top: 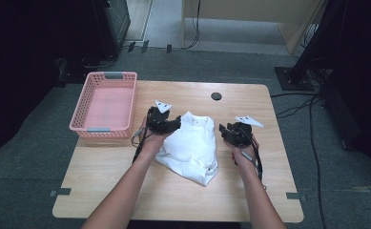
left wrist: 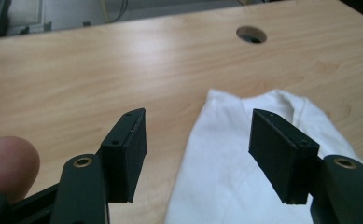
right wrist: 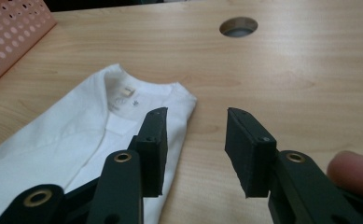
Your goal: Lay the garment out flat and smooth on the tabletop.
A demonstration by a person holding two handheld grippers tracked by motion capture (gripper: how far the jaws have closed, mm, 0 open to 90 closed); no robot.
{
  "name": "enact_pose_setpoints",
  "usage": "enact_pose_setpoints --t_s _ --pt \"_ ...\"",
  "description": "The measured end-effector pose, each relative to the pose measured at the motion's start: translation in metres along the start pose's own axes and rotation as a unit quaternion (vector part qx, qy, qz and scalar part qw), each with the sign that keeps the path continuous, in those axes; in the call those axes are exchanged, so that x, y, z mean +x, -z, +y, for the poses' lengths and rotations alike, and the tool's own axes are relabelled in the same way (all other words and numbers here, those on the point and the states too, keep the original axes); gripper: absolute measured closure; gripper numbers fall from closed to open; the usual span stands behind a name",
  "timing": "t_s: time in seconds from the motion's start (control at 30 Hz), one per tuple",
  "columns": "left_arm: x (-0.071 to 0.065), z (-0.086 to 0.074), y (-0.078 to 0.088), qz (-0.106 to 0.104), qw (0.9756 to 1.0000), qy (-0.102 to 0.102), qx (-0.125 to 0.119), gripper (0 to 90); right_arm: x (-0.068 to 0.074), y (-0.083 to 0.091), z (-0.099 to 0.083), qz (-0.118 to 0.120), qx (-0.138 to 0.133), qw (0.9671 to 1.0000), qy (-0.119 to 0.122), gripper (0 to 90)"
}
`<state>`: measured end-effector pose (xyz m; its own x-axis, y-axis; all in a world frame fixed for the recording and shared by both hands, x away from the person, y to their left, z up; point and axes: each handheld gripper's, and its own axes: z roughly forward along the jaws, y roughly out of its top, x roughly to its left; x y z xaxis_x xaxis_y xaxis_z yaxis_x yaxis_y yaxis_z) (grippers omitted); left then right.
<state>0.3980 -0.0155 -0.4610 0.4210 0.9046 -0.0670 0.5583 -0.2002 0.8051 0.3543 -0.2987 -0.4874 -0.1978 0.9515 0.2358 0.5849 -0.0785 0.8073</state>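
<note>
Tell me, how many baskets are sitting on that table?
1. The pink basket sits at the table's far left corner, left of the folded white shirt; its corner also shows in the right gripper view.

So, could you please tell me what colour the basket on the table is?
Pink, with grey handles; the basket shows best in the high view.
</note>
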Motion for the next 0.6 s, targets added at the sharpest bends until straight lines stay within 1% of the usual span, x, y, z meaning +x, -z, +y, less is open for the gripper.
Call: enact_pose_setpoints --t_s 0.03,0.1,0.13,0.17,0.2,0.23,0.3,0.37,0.4,0.43,0.47,0.5,0.53,0.6 --pt "0.001 -0.006 0.000 -0.003 1.0000 0.001 0.003 37.4 -0.001 0.000 -0.002 0.000 0.003 1.0000 -0.003 59.3" --pt "0.000 -0.016 0.002 -0.010 0.9999 -0.005 0.010 37.5 0.001 0.001 -0.009 0.006 0.014 0.9999 -0.008 58.3" --pt "-0.001 -0.019 0.003 -0.014 0.9998 -0.006 0.010 37.5 0.004 0.000 -0.012 0.006 0.021 0.9998 -0.001 56.5" --pt "-0.002 -0.026 0.004 -0.022 0.9997 -0.009 0.007 37.7 0.007 -0.001 -0.015 0.006 0.029 0.9995 0.010 55.2" --pt "-0.004 -0.031 0.004 -0.031 0.9994 -0.011 0.007 38.1 0.015 -0.002 -0.019 -0.003 0.040 0.9984 0.040 55.2" --pt "-0.005 -0.037 0.003 -0.037 0.9991 -0.016 0.011 38.2 0.022 -0.003 -0.023 -0.011 0.048 0.9972 0.056 55.2" --pt "-0.007 -0.046 -0.001 -0.039 0.9989 -0.013 0.021 38.3 0.037 -0.007 -0.032 0.002 0.064 0.9959 0.065 54.1" --pt "-0.009 -0.054 -0.005 -0.041 0.9986 -0.015 0.032 39.5 0.047 -0.010 -0.037 0.012 0.068 0.9954 0.065 52.9" --pt "-0.009 -0.054 -0.005 -0.041 0.9986 -0.015 0.032 41.2 0.052 -0.013 -0.041 0.019 0.074 0.9949 0.066 51.3" --pt "-0.012 -0.060 -0.007 -0.041 0.9980 -0.023 0.043 41.3 0.056 -0.015 -0.045 0.019 0.080 0.9943 0.068 49.9" --pt "-0.013 -0.062 -0.008 -0.042 0.9975 -0.029 0.049 41.3 0.059 -0.017 -0.049 0.014 0.084 0.9935 0.075 48.7" --pt "-0.015 -0.065 -0.009 -0.040 0.9970 -0.035 0.056 41.3 0.062 -0.018 -0.053 0.001 0.078 0.9933 0.086 48.0" --pt "-0.016 -0.068 -0.010 -0.039 0.9966 -0.038 0.062 41.1 0.063 -0.019 -0.056 -0.006 0.067 0.9927 0.100 47.3" --pt "-0.018 -0.073 -0.011 -0.030 0.9975 -0.038 0.053 40.9 0.061 -0.019 -0.060 -0.004 0.052 0.9943 0.093 47.8"
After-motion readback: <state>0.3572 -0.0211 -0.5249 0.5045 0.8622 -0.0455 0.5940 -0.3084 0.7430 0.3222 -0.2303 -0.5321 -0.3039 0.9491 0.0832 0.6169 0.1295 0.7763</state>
